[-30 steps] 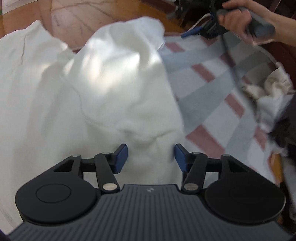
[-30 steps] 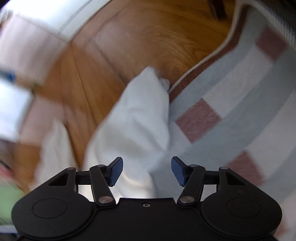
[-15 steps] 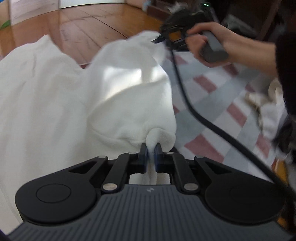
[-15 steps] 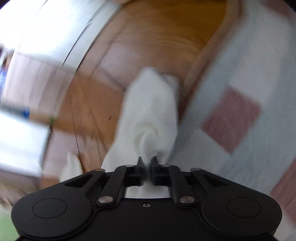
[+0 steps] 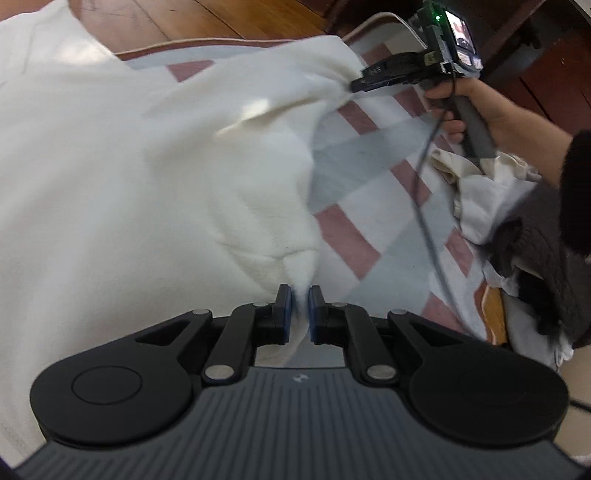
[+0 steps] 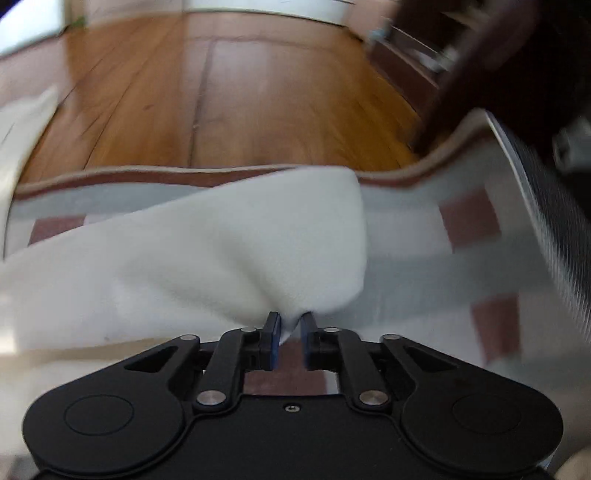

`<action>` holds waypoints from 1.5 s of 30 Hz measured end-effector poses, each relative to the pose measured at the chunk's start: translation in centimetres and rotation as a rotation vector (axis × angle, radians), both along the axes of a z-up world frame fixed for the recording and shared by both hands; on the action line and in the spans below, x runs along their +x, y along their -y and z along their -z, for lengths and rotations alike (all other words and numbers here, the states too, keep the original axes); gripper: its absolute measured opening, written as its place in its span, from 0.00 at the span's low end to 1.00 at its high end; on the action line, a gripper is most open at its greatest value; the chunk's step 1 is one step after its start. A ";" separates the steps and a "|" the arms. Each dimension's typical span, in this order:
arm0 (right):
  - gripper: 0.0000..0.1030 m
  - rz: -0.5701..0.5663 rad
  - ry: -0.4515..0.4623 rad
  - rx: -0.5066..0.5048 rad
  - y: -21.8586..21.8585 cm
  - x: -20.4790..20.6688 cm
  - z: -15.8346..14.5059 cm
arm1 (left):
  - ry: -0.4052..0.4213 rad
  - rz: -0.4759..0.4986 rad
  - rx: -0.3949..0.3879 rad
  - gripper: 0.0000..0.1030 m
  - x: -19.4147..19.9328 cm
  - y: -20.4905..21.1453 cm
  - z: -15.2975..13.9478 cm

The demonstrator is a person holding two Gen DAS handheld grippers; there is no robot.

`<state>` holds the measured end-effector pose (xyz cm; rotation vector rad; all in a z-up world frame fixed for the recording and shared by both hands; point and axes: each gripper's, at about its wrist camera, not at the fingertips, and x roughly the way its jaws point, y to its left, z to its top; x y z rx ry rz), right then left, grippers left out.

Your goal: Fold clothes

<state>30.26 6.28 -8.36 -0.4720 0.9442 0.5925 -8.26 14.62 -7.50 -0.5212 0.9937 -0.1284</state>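
White fleece garment [image 5: 155, 155] lies spread over the checked rug [image 5: 354, 192], one edge lifted clear of it. We see the left gripper [image 5: 300, 295] pinching a fold at the rug's near side, jaws narrowed onto the cloth. The right gripper [image 6: 289, 322], held in a hand [image 5: 461, 107] toward the rug's far edge by the wooden floor [image 6: 236, 103], likewise clamps a corner.

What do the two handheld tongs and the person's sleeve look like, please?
Both tongs, left and right, have black linkage arms with silver pivots and blue pads on round-lobed bodies. The right has a grey handle, a dark cable and a lit screen. The sleeve is dark and fuzzy.
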 end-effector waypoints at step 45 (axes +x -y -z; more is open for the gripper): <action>0.19 0.061 0.648 0.094 -5.9 -1.9 -10.6 | -0.018 -0.128 -0.008 0.49 -3.3 -6.1 0.8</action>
